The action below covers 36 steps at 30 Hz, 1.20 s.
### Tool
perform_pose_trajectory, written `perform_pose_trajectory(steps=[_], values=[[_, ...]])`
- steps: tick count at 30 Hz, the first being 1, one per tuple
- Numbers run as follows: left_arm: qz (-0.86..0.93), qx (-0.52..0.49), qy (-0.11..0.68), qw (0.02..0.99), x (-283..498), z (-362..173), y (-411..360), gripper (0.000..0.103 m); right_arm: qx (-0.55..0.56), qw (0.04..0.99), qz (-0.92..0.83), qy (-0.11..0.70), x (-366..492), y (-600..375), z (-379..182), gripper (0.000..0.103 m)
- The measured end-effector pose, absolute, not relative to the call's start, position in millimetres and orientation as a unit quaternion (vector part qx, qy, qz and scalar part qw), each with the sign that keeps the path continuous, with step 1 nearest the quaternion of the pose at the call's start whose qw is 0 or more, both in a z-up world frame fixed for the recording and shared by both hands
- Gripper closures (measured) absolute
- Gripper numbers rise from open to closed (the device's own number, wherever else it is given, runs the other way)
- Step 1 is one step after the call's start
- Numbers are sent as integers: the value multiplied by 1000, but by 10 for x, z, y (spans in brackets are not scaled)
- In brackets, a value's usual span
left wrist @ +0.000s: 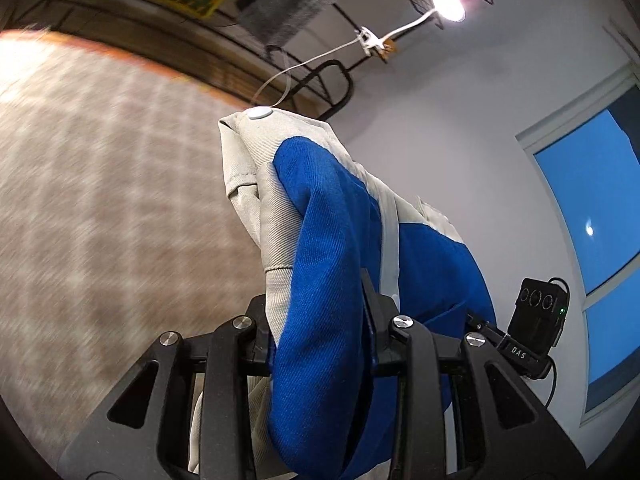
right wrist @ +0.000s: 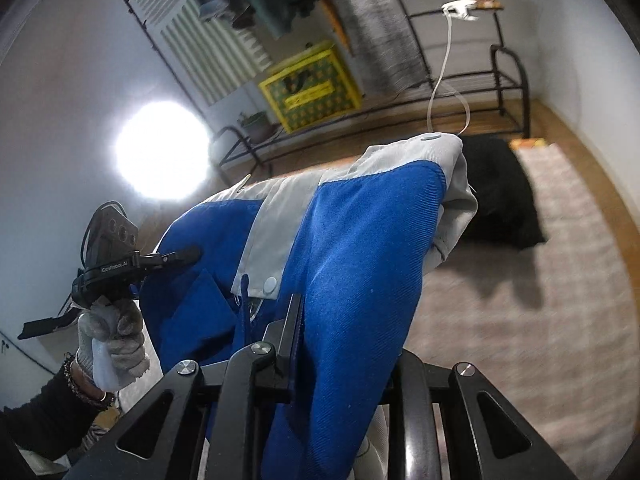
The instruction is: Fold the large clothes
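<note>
Left wrist view, left to right. A blurred beige checked rug [left wrist: 100, 200] fills the left half of the frame, edged by a strip of wood floor at upper left. At centre, a blue-and-grey garment [left wrist: 320, 240] rises from the bottom edge to mid-frame; a white snap button [left wrist: 259, 113] sits on its top grey fold. The left gripper [left wrist: 320, 344] at bottom centre has its jaws pinching the blue cloth, which bunches between them. At lower right, the right gripper [left wrist: 496, 334] also bites into the garment's far edge. A lit lamp [left wrist: 448, 5] glares at upper right; a window [left wrist: 592, 240] occupies the right edge.

Right wrist view, left to right. At lower left a gloved left hand [right wrist: 112, 344] holds the left gripper [right wrist: 188, 255], its tip closed on the garment's [right wrist: 352, 260] left edge. A bright light [right wrist: 162, 150] glares at mid-left. A yellow-green patterned box [right wrist: 310, 84] sits on a dark metal rack at upper centre. The garment spans the centre, lifted off the floor. The right gripper [right wrist: 320, 344] at bottom centre is clamped on blue cloth. A black cushion [right wrist: 500, 196] lies at mid-right on the rug [right wrist: 560, 280].
</note>
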State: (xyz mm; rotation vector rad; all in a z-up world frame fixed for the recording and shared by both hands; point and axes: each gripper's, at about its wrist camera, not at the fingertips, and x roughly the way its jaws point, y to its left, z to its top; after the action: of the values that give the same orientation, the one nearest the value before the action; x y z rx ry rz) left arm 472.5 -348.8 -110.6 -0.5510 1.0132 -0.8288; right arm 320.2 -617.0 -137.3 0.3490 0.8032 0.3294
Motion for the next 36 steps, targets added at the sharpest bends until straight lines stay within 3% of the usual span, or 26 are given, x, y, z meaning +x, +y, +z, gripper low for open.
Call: perform_pose_trajectory(steps=[15, 29, 34, 36], values=[[-394, -243, 420, 781, 5656, -1038, -4647, 73, 123, 926, 105, 342, 4171, -7044, -933, 84], [-344, -226, 449, 793, 6220, -1711, -4852, 72, 130, 920, 85, 361, 4870, -7413, -1610, 83], [-338, -205, 452, 799, 6182, -1745, -4871, 60, 156, 901, 43, 403, 4953, -7654, -1930, 58], [-334, -199, 456, 801, 6142, -1724, -4890, 57, 144, 898, 6, 417, 4962, -7659, -2019, 32]])
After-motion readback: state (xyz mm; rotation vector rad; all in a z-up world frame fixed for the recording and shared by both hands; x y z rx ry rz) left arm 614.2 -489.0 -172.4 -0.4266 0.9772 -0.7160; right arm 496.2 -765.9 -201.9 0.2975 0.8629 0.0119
